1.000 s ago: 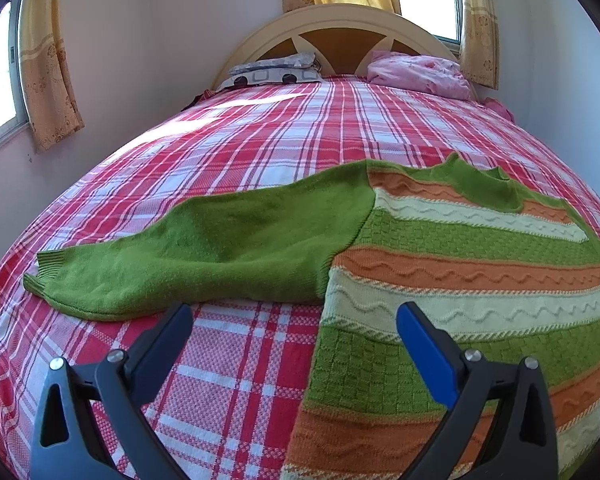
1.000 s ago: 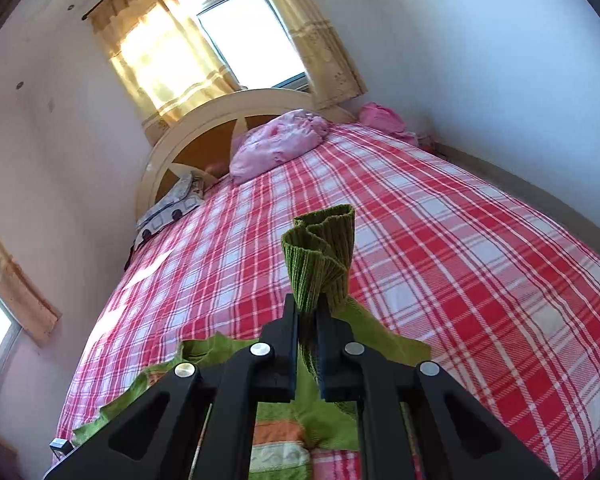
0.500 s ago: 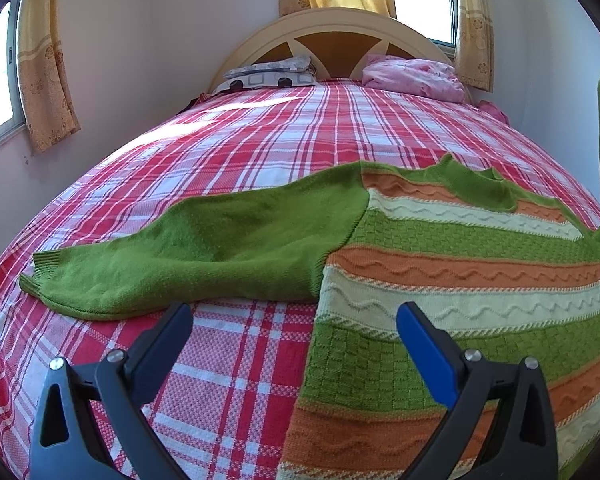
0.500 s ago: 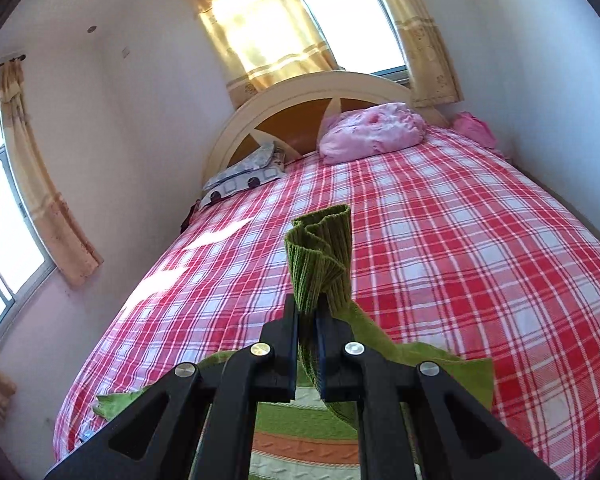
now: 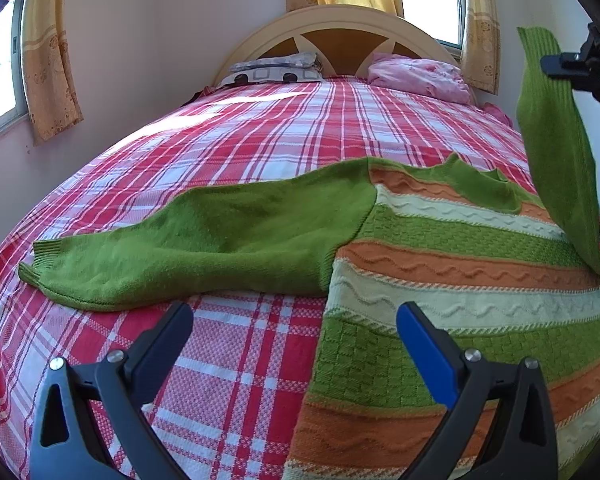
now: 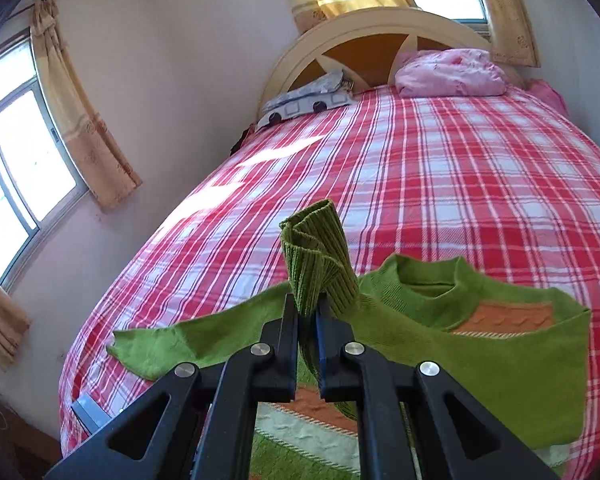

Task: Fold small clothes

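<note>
A small knitted sweater with green, orange and cream stripes lies flat on the red plaid bed. Its left green sleeve lies spread out to the left. My left gripper is open and empty, hovering just above the sweater's lower left edge. My right gripper is shut on the ribbed cuff of the right sleeve and holds it lifted above the sweater body. In the left wrist view the raised sleeve hangs from the right gripper at the upper right.
A pink bundle and a patterned pillow lie by the headboard. Walls and curtained windows flank the bed. A small metal object shows at the bed's lower left corner.
My right gripper has carried the cuff up and leftward over the sweater, so the raised sleeve now shows in the left wrist view. My left gripper has stayed open, nearly still.
</note>
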Demonstrator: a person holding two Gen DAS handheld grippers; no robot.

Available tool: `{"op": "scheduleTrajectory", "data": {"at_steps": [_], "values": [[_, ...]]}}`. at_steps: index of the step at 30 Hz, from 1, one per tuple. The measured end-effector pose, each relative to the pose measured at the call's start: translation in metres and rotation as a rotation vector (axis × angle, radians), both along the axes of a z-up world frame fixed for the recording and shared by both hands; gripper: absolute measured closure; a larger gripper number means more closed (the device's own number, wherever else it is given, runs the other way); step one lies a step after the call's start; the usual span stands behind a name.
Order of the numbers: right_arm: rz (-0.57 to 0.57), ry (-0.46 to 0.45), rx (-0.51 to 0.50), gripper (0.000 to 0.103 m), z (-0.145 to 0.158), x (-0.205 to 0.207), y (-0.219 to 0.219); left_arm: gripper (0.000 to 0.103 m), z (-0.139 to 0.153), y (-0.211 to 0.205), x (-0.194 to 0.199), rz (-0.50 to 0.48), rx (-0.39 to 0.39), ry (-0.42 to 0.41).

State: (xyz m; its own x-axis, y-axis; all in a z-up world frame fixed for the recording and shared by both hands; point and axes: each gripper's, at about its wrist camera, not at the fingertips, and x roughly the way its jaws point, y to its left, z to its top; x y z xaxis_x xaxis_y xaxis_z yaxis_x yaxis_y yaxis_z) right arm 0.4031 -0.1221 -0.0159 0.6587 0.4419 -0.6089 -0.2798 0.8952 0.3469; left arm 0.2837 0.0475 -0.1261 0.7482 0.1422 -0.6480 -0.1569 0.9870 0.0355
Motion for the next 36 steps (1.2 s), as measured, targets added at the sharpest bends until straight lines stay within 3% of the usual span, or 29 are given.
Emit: {"op": "scheduleTrajectory", "data": {"at_steps": [13, 15, 16, 17, 22, 25, 27, 30, 32, 36], "values": [[0.126, 0.185, -0.030, 0.093, -0.103, 0.003, 0.043, 0.000, -0.002, 0.008, -0.003, 0.031, -0.012, 0.008], [0.162, 0.211, -0.014, 0.073, -0.108, -0.003, 0.041, 0.000, -0.001, 0.015, -0.005, 0.032, -0.039, 0.015], [0.177, 0.212, -0.001, 0.043, -0.108, -0.008, 0.037, 0.000, -0.002, 0.017, -0.006, 0.031, -0.048, 0.023], [0.192, 0.197, 0.007, 0.033, -0.106, -0.017, 0.031, 0.000, -0.002, 0.020, -0.007, 0.028, -0.053, 0.033], [0.180, 0.149, -0.069, 0.033, -0.093, -0.054, -0.008, 0.002, 0.009, 0.017, -0.016, -0.019, -0.054, 0.027], [0.130, 0.122, -0.098, 0.033, -0.090, -0.075, -0.042, 0.014, 0.021, 0.002, -0.009, -0.102, -0.071, 0.025], [0.092, 0.095, -0.132, 0.033, -0.088, -0.089, -0.060, 0.023, 0.027, -0.006, 0.002, -0.161, -0.136, 0.045], [0.045, 0.046, -0.149, 0.033, -0.084, -0.109, -0.090, 0.035, 0.026, -0.025, 0.027, -0.218, -0.171, 0.098], [0.020, 0.022, -0.147, 0.033, -0.084, -0.121, -0.104, 0.037, 0.019, -0.037, 0.044, -0.245, -0.178, 0.153], [-0.013, -0.010, -0.149, 0.033, -0.094, -0.139, -0.125, 0.049, -0.006, -0.053, 0.071, -0.233, -0.190, 0.261]]}}
